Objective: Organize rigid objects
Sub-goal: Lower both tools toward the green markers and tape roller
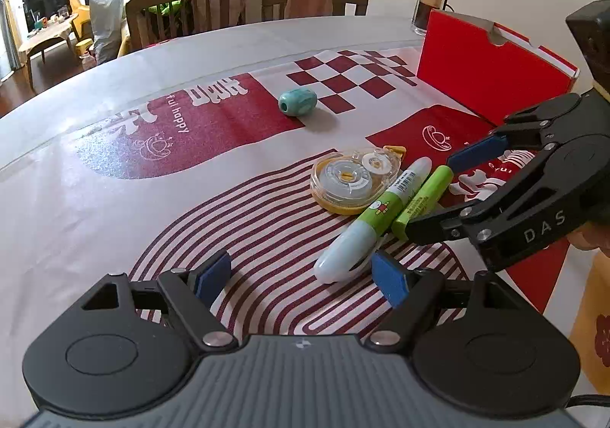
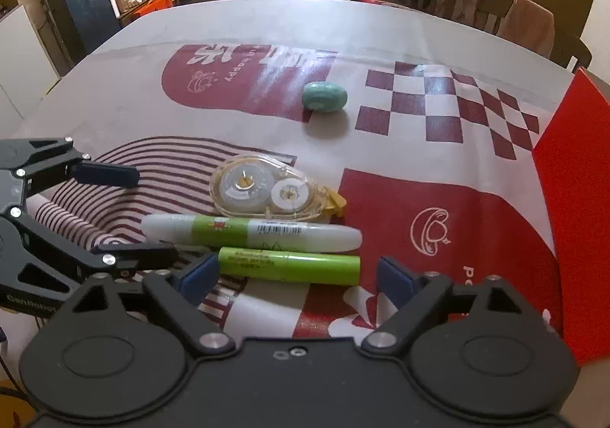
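Right wrist view: right gripper [image 2: 297, 275] jaws apart, straddling the green marker [image 2: 289, 267], pads not pressing it. Left gripper [image 1: 301, 273] jaws apart, nothing between; white-green pen [image 1: 371, 216] tip just beside its right pad. Correction tape [image 1: 352, 178] touching pen; teal sharpener [image 1: 297, 103] well apart; red box [image 1: 492, 81] at table edge.

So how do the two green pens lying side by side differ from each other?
The white-and-green pen is longer and fatter, with pale rounded ends and a barcode label; the all-green pen is shorter, slimmer and lime green along its whole length. The white-and-green pen lies against the correction tape dispenser; the all-green pen lies on its other side, nearest the right gripper, between its open fingers. Both lie flat and parallel on the tablecloth.
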A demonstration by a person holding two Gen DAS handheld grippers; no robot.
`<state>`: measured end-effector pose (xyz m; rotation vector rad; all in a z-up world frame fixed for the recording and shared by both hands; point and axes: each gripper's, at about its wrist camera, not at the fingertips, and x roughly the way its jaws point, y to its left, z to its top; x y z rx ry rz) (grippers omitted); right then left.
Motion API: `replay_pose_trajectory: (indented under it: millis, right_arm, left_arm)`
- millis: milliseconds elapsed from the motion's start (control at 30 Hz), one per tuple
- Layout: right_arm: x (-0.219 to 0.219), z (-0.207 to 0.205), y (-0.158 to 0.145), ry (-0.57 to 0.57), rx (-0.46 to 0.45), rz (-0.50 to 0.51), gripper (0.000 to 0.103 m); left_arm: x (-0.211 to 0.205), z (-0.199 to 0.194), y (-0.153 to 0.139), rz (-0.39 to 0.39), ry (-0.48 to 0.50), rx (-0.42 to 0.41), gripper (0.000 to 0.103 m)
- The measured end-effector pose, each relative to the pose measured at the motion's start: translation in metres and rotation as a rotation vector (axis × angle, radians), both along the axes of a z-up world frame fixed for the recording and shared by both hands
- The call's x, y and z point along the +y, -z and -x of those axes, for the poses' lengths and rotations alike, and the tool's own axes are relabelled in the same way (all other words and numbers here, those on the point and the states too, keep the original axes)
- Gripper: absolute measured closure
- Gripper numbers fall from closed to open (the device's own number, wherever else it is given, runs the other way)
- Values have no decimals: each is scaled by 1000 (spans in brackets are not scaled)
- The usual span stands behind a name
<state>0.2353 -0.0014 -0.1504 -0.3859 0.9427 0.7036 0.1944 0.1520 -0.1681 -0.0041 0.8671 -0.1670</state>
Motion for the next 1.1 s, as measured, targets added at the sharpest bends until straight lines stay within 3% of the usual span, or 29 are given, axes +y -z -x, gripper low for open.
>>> replay_pose_trajectory:
  millis: [133,233,300,400,567,667,700,1100]
  right_arm:
    - [0,1,-2,-19,2,-8,24]
    - [-3,1,-3,-12,-8,3,25]
    - [-8,-1,-2,-4,-2,11,48]
    - [-15,-4,-3,3,-6,7,54]
    - [-18,-8,-7,10,26,-19,52]
    - [-17,-7,-11,12,39,-56,26]
    - [-15,-5,-12,6,33,-65,24]
    - [8,-3,-4,-16,3,-15,23]
  left_arm:
    - [-3,-1,0,-10,12,-8,23]
    - [-8,-4,0,-17,28,-14,23]
    - [-12,-6,0,-15,44,-18,23]
    - [-19,-11,-1,-10,70,-20,31]
    - [-33,-17,-1,-29,114,-32,33]
    - [-35,-15,-1,-36,124,-35,33]
    - [-34,-14,-1,-36,126,-37,33]
    - [-4,0,-1,-27,58,-13,33]
